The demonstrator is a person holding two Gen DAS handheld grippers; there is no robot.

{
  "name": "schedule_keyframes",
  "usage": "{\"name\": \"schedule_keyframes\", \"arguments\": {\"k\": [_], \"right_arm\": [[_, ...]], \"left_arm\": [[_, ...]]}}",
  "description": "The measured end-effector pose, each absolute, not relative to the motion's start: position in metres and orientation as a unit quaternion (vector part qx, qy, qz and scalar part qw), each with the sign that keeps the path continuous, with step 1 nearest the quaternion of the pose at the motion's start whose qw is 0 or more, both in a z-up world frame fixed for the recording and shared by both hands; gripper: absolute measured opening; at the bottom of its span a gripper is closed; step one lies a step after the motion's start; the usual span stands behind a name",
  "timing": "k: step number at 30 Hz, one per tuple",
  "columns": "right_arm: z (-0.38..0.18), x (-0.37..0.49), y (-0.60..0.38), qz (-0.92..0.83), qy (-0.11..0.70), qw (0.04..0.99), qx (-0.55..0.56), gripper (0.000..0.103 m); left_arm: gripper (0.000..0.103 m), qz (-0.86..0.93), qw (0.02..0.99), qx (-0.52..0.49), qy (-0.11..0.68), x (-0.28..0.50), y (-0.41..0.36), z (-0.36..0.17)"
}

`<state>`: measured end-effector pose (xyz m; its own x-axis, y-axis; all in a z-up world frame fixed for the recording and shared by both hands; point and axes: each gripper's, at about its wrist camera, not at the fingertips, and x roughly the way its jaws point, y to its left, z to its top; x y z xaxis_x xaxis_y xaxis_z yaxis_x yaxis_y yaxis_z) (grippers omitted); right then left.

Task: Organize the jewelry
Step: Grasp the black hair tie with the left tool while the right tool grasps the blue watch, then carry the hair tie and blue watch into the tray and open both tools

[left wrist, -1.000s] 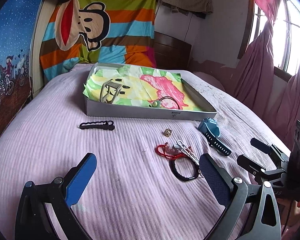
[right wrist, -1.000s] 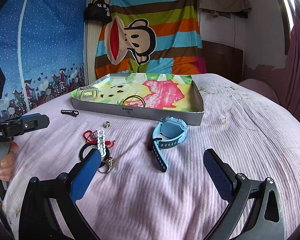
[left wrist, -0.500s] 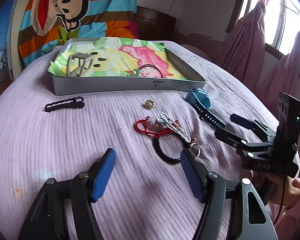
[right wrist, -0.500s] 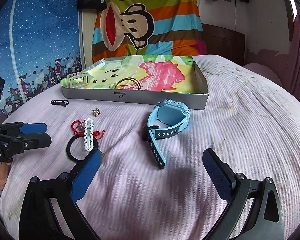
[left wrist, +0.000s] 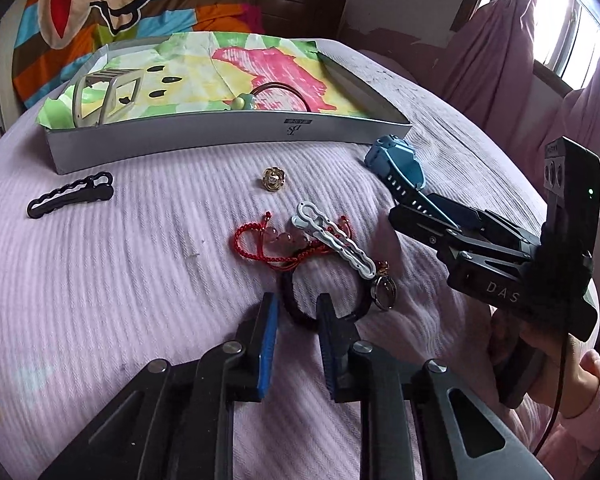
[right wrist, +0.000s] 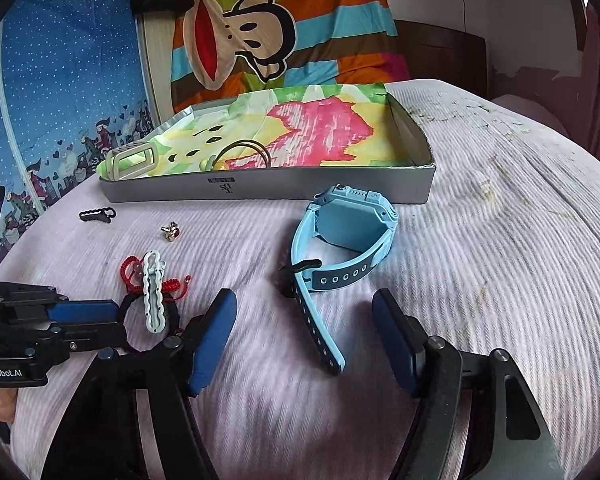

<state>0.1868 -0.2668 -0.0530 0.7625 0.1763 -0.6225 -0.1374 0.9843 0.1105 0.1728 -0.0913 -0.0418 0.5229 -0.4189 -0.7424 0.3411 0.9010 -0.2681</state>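
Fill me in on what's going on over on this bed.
A person is sorting jewelry into a paper-lined box using handheld tongs. The left tongs have narrowed around the near edge of a black hair tie, though a firm grip isn't clear. The right tongs are open, straddling the strap of a blue watch. A black clip, gold ring, red bracelet and white clip lie loose on the bed.

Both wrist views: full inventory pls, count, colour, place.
box: 1, grey, far on bed
hair tie: 1, dark, in box
frame-shaped clip: 1, beige, in box
hair clip: 1, black, before box
ring: 1, gold, mid bed
cord bracelet: 1, red, beaded
clip: 1, white, over bracelet
black band: 1, between left tongs
watch: 1, blue
left tongs: closing around band
right tongs: open, straddling watch strap
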Motion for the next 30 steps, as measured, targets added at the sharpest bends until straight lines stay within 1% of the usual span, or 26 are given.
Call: {"name": "schedule_keyframes", "arguments": {"k": [1,4,5,6,7,8,10,11,12,16,24,30], "right_arm": [[-0.054,0.189,-0.267,0.082,0.334,0.938,0.034,0.065],[-0.054,0.193,-0.268,0.080,0.333,0.939,0.046,0.060],[-0.054,0.194,-0.269,0.080,0.332,0.939,0.050,0.056],[-0.054,0.194,-0.270,0.080,0.331,0.939,0.054,0.049],[-0.054,0.194,-0.270,0.080,0.330,0.939,0.057,0.044],[-0.054,0.194,-0.271,0.080,0.329,0.939,0.059,0.035],[-0.054,0.193,-0.273,0.082,0.326,0.940,0.064,0.033],[-0.054,0.193,-0.273,0.083,0.324,0.940,0.065,0.029],[-0.053,0.192,-0.272,0.085,0.321,0.941,0.064,0.023],[-0.049,0.186,-0.269,0.093,0.309,0.945,0.054,0.010],[-0.035,0.171,-0.264,0.110,0.283,0.952,0.047,0.010],[-0.023,0.163,-0.260,0.125,0.265,0.955,0.042,0.009]], "left_arm": [[0.012,-0.214,0.872,-0.043,0.439,0.174,-0.091,-0.042],[0.007,-0.209,0.873,-0.039,0.438,0.174,-0.093,-0.041],[0.006,-0.208,0.875,-0.037,0.436,0.173,-0.093,-0.040],[0.006,-0.208,0.876,-0.036,0.433,0.172,-0.092,-0.039],[0.006,-0.208,0.878,-0.035,0.429,0.170,-0.092,-0.037],[0.006,-0.208,0.881,-0.034,0.425,0.168,-0.091,-0.035],[0.005,-0.208,0.883,-0.032,0.419,0.165,-0.090,-0.031],[0.005,-0.208,0.885,-0.030,0.415,0.164,-0.089,-0.028],[0.005,-0.207,0.887,-0.029,0.411,0.161,-0.088,-0.025],[0.005,-0.203,0.896,-0.024,0.394,0.156,-0.085,-0.013],[0.005,-0.203,0.912,-0.017,0.357,0.148,-0.081,0.011],[0.005,-0.193,0.921,-0.034,0.337,0.153,-0.077,0.022]]}}
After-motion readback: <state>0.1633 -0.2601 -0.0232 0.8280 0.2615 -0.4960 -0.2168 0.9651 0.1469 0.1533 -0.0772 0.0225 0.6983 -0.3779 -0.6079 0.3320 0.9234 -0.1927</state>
